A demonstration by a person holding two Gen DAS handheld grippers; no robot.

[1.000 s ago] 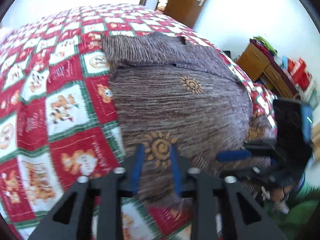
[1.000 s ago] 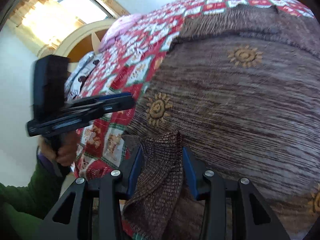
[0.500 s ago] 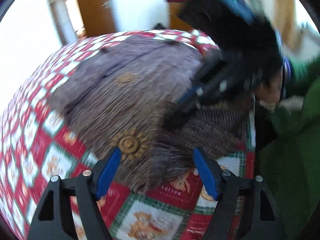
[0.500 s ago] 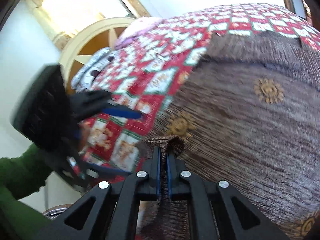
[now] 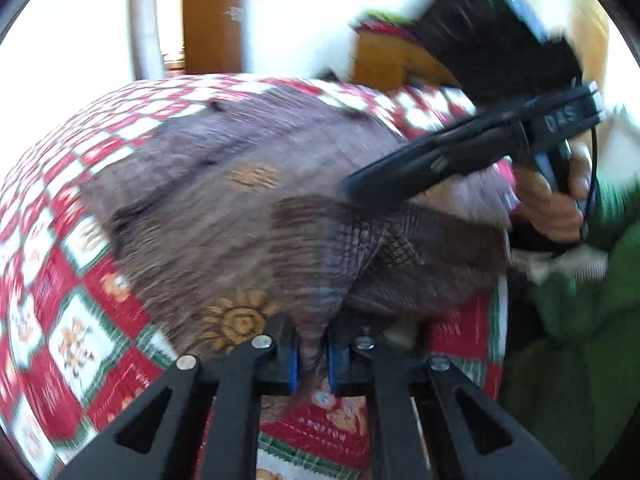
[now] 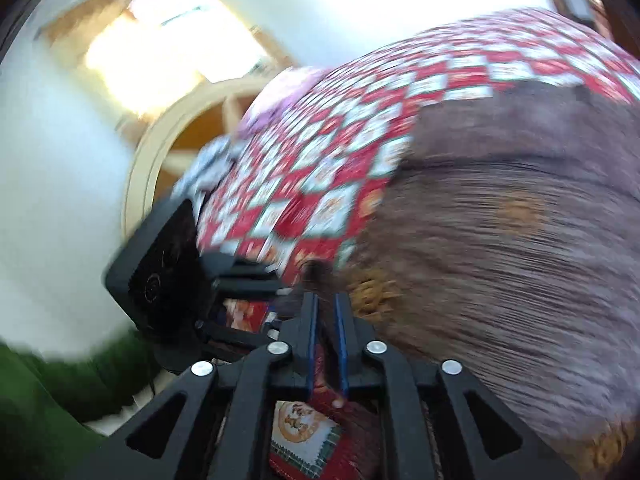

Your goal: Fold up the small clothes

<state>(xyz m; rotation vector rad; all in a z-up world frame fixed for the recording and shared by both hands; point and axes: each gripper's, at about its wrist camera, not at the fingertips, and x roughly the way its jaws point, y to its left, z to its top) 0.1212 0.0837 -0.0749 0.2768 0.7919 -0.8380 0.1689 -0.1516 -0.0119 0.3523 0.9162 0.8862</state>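
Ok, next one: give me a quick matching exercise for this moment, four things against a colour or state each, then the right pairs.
Things:
1. garment
2. bedspread
3. left gripper
4. sleeve

Colour or state:
A. green
B. red and white checks with green borders
C. brown knit with orange sun motifs
D. pinching a bunched edge of cloth

Pairs: 1-C, 2-B, 3-D, 4-A
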